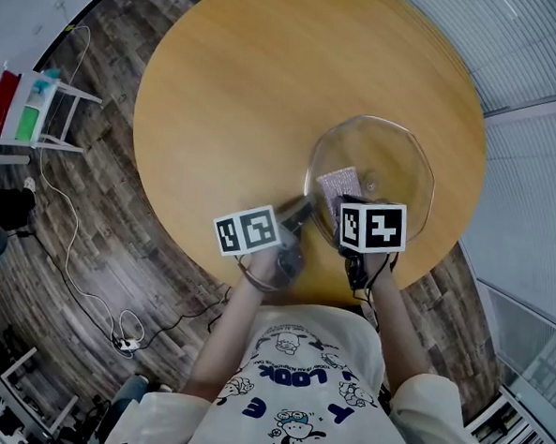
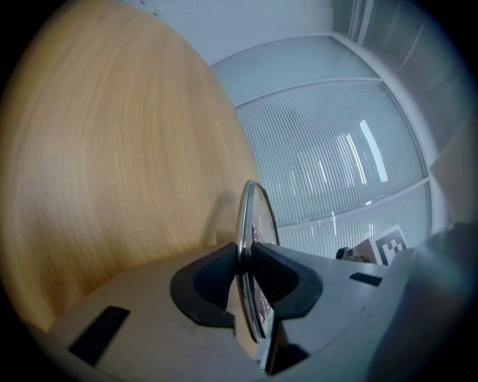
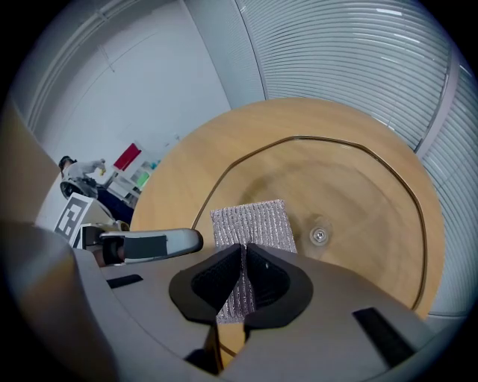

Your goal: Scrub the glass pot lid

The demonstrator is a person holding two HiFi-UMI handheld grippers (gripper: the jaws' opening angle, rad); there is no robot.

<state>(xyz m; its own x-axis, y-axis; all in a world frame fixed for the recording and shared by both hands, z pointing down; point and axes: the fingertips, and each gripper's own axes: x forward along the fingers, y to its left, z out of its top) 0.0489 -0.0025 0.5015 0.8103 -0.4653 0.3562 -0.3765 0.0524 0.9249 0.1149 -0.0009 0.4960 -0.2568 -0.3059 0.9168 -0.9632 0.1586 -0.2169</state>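
Observation:
The glass pot lid (image 1: 395,158) is held tilted over the round wooden table (image 1: 258,84), underside toward me, its centre screw (image 3: 320,236) showing. My left gripper (image 1: 300,215) is shut on the lid's metal rim (image 2: 245,216) at its near-left edge; in the left gripper view the lid (image 2: 254,224) stands edge-on between the pads. My right gripper (image 1: 347,204) is shut on a silvery scrubbing cloth (image 3: 252,227) that lies flat against the glass just left of the screw. The cloth (image 1: 339,184) shows through the glass in the head view.
The table's near edge (image 1: 256,276) lies just under both grippers. A white rack with red and green items (image 1: 22,107) stands on the floor at far left, with a cable (image 1: 70,251) trailing across the wooden floor. A window with blinds (image 2: 336,157) is to the right.

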